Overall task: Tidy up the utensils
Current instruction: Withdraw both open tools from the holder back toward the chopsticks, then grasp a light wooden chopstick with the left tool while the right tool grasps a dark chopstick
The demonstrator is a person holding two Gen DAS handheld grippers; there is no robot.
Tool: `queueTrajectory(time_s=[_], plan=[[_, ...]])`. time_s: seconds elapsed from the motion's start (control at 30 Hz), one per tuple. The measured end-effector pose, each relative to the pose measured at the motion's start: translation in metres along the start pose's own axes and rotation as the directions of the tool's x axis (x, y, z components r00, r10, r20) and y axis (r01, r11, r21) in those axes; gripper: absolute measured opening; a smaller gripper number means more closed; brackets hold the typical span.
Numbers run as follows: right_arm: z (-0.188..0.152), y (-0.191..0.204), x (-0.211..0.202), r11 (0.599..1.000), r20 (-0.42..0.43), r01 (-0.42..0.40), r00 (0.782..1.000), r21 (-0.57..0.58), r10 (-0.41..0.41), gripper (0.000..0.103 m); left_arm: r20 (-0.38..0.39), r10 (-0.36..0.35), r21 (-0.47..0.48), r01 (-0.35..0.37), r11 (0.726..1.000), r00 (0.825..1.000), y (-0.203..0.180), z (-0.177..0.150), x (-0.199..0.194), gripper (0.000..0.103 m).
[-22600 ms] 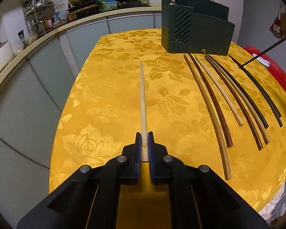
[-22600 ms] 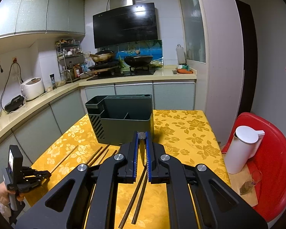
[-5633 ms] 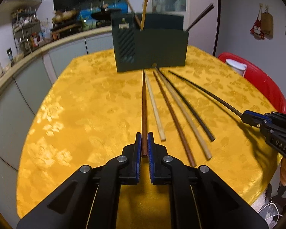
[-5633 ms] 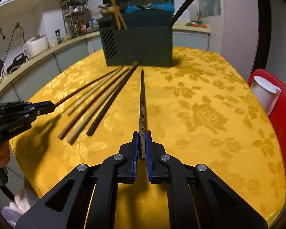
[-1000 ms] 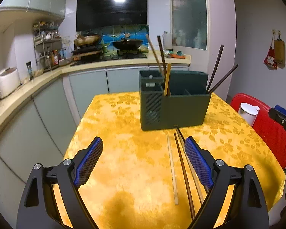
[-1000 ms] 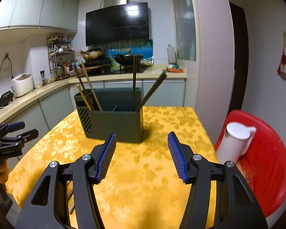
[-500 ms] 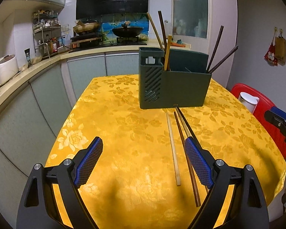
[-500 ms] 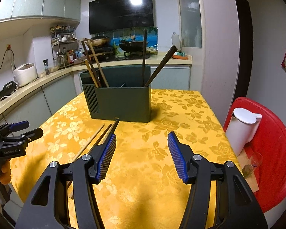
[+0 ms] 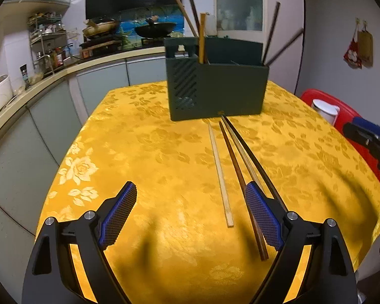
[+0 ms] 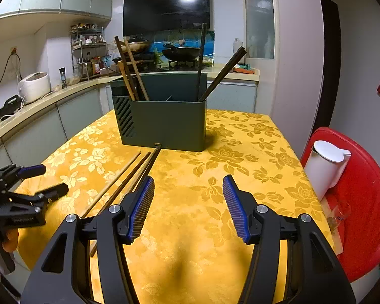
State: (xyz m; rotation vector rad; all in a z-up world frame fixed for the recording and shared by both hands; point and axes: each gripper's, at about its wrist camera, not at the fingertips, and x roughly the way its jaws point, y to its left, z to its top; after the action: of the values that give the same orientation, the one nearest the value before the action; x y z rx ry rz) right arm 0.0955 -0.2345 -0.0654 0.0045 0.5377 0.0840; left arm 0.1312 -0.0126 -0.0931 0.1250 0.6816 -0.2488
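1. Left wrist: left tool (image 9: 190, 210) jaws wide apart, empty, above the yellow counter (image 9: 139, 152). Four chopsticks (image 9: 220, 174) lie flat in front of the green holder (image 9: 215, 91); five more stand inside it.
2. Right wrist: right tool (image 10: 188, 206) jaws apart, nothing between. Loose chopsticks (image 10: 129, 177) to its left, tips near the holder (image 10: 162, 124).

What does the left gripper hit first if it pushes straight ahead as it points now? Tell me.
Most likely the bare yellow tablecloth. The left gripper is open, empty and angled down at cloth left of the pale chopstick. The green holder stands farther along, though depth is hard to judge.
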Motion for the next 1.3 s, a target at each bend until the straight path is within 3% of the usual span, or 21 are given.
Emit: queueTrajectory(time_s=[0.27, 0.43, 0.67, 0.83, 1.3], plan=[[-0.003, -0.001, 0.004, 1.000, -0.016, -0.005, 1.000, -0.002, 0.005, 0.055, -0.043, -0.016, 0.044, 0.018, 0.999, 0.999, -0.011, -0.010, 0.012, 0.083], [-0.005, -0.002, 0.004, 1.000, -0.018, -0.003, 1.000, 0.002, 0.003, 0.055, -0.084, -0.030, 0.073, 0.036, 0.997, 0.996, -0.020, -0.016, 0.021, 0.062], [-0.008, 0.000, 0.005, 1.000, -0.026, -0.009, 1.000, -0.003, 0.009, 0.055, -0.149, -0.069, 0.043, 0.076, 0.996, 0.986, -0.020, -0.021, 0.036, 0.049], [-0.015, 0.009, 0.011, 0.999, -0.052, -0.029, 0.998, -0.027, 0.028, 0.055, -0.155, -0.056, 0.037, 0.063, 0.997, 0.986, -0.017, -0.020, 0.037, 0.039], [-0.049, 0.059, 0.025, 0.976, -0.175, -0.170, 0.974, -0.139, 0.145, 0.055, -0.160, -0.058, 0.007, 0.060, 0.998, 0.985, -0.007, -0.021, 0.034, 0.035]])
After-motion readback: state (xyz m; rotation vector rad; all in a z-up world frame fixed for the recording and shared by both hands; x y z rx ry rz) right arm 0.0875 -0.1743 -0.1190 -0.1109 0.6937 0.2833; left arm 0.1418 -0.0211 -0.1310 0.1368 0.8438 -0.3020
